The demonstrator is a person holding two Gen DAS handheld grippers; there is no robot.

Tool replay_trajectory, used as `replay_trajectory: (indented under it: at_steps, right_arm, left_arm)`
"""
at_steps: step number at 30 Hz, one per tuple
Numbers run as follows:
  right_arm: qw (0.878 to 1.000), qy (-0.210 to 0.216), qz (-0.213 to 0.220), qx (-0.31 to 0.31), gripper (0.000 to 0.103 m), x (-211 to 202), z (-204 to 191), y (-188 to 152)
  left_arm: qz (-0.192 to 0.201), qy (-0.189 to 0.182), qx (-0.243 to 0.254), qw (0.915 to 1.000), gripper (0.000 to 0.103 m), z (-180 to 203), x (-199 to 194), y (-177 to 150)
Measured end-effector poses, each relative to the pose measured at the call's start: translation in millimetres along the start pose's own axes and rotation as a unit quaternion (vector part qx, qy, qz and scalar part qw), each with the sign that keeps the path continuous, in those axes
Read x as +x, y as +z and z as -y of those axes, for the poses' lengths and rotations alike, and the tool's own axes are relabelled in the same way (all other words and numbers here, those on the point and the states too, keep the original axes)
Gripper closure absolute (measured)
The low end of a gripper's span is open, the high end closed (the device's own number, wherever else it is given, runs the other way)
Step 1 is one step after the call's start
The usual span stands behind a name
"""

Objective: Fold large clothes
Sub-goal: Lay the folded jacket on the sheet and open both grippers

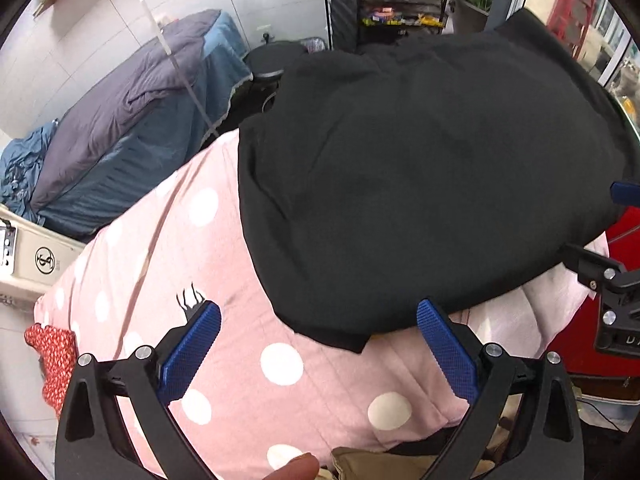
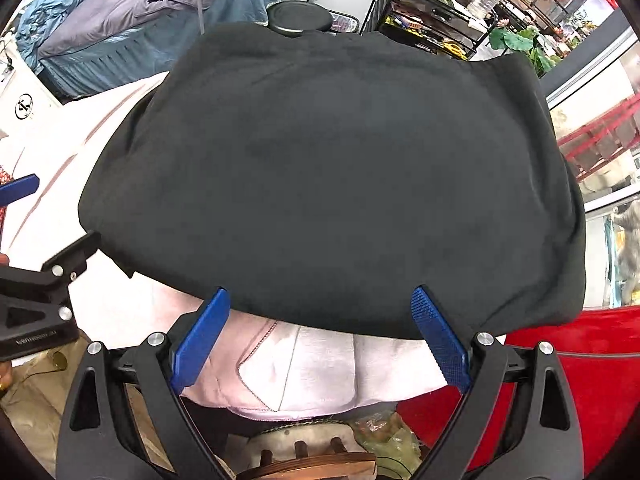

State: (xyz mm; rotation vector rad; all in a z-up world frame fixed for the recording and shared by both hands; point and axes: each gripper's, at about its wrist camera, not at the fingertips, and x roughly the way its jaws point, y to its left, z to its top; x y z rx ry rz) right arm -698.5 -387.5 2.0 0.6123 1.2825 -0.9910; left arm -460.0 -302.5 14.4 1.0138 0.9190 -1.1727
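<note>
A black garment (image 1: 420,168) lies folded into a broad flat pad on a pink quilt with white dots (image 1: 240,320). My left gripper (image 1: 318,320) hovers over the garment's near left corner, open, with nothing between its blue pads. In the right wrist view the same black garment (image 2: 328,172) fills the middle. My right gripper (image 2: 322,308) stands open just above the garment's near edge, holding nothing. The left gripper's black frame (image 2: 48,280) shows at that view's left edge, and the right gripper's frame (image 1: 604,280) at the left view's right edge.
A bed with grey and blue bedding (image 1: 132,120) stands at the far left. A black round stool (image 2: 300,20) and a dark shelving rack (image 2: 436,12) sit behind the quilt. Something red (image 2: 560,360) lies at the near right. A red patterned cloth (image 1: 54,356) pokes out at the left.
</note>
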Motion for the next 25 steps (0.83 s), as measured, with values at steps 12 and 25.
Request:
replay_trajectory:
  at_steps: [12,25]
  right_arm:
    - [0.999,-0.022,0.022,0.013,0.012,-10,8,3]
    - [0.999,-0.034,0.028,0.030,0.012,-19,27,10]
  left_arm:
    - [-0.014,0.018,-0.008,0.9997,0.006,2,-8,21]
    - [-0.034,-0.002,-0.017,0.9993,0.006,9,-6,32]
